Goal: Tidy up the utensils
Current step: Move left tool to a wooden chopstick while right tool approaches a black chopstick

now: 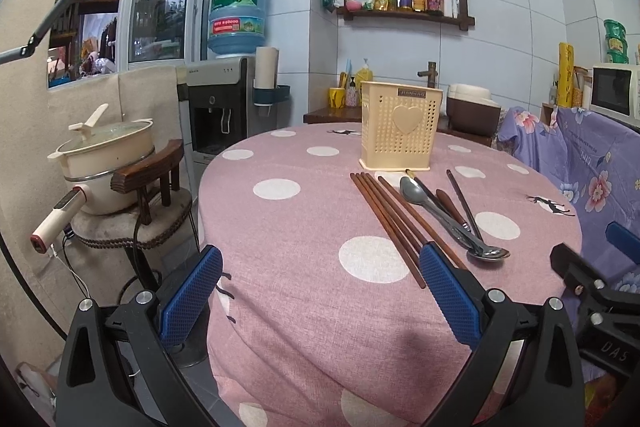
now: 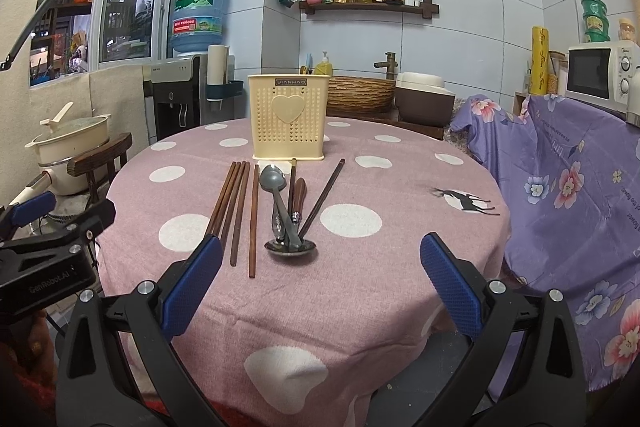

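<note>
A round table point(image 2: 400, 187) under a pink cloth with white dots fills the middle of both views. Near its far edge, in the upper centre of the right wrist frame, a cream perforated utensil holder point(image 2: 289, 117) with a heart on its front stands upright; in the left wrist view the same holder point(image 1: 401, 126) sits upper centre, slightly right. In front of it, loose on the cloth, lie the utensils: a group of brown chopsticks point(image 2: 231, 209) side by side to the left, one more chopstick point(image 2: 253, 219) just beside them, then two metal spoons point(image 2: 285, 215) crossing each other, a wooden-handled piece point(image 2: 300, 193) among them, and a dark chopstick point(image 2: 323, 201) angled off to the right. In the left wrist view the brown chopsticks point(image 1: 386, 223) run diagonally through the centre right, with the spoons point(image 1: 448, 217) just beyond them. The left gripper point(image 1: 320, 293) hangs over the near edge of the table with its blue pads point(image 1: 188, 297) wide apart and nothing between them; its right pad overlaps the near ends of the chopsticks in the frame, though I cannot tell if it touches them. The right gripper point(image 2: 320, 283) is likewise spread wide and empty, low in its frame, near the utensils. A cream pot point(image 1: 106, 163) sits on a stool at left, a microwave point(image 2: 600, 75) at far right.
</note>
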Available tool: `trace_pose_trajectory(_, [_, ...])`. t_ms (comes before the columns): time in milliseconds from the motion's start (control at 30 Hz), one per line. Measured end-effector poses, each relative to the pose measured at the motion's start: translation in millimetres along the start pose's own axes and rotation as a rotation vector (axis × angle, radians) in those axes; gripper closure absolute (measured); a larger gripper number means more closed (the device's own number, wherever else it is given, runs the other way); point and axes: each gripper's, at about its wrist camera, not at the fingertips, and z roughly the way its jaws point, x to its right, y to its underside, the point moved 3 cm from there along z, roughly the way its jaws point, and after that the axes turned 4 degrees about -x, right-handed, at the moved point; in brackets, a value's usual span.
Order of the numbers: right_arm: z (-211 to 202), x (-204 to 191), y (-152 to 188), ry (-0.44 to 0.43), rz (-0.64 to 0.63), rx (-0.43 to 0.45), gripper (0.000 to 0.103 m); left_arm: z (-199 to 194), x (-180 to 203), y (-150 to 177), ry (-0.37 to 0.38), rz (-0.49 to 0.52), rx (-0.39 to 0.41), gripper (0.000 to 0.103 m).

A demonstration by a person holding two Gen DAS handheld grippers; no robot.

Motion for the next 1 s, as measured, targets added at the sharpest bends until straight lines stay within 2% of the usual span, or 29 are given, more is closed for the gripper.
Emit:
trace_pose_trajectory(100, [9.1,5.9,-10.7,-0.027,0.007,-0.026,0.005,10.7,-2.7,-10.8,0.037,-0.006,-0.030,0.005])
trace_pose_trajectory(267, [35.0,13.8,-24.5,0.010,-0.002,-0.101,0.005,47.7,-21.3,-34.9,0.149,-0.100,-0.186,0.005])
trace_pose_trajectory(367, [53.6,16.7,-34.7,0.042,-0.041,-0.142,0.005,64.3,-19.1,-46.9,0.140,-0.084,-0.197,0.006])
trace_pose_trajectory(433, [67.7,21.9,-40.7,0.048,-0.050,-0.167,0.005,76.4,-9.0,-58.8,0.140,-0.023,-0.199,0.006])
trace_pose_trajectory(500, [81.9,27.3,-46.4,0.052,-0.048,-0.192,0.005,90.7,0.2,-66.8,0.136,0.043,-0.222,0.014])
trace_pose_trajectory(600, [104.4,34.9,-56.6,0.058,-0.037,-0.228,0.005,122.4,10.9,-74.7,0.149,0.098,-0.302,0.026])
trace_pose_trajectory(700, [125.2,37.2,-66.7,0.064,-0.038,-0.248,0.005,155.0,19.3,-74.2,0.182,0.095,-0.410,0.031])
trace_pose_trajectory(767, [137.4,37.0,-71.4,0.055,-0.038,-0.266,0.005,171.2,24.6,-72.8,0.195,0.092,-0.450,0.031])
trace_pose_trajectory(867, [152.0,34.1,-76.2,0.039,-0.037,-0.287,0.005,188.6,34.2,-67.0,0.153,0.147,-0.475,0.031])
trace_pose_trajectory(933, [159.4,30.9,-78.2,0.035,-0.046,-0.297,0.005,196.4,30.8,-62.0,0.128,0.153,-0.498,0.029])
trace_pose_trajectory(1000, [165.4,28.5,-79.1,0.032,-0.059,-0.304,0.005,196.3,15.2,-57.8,0.134,0.126,-0.505,0.027])
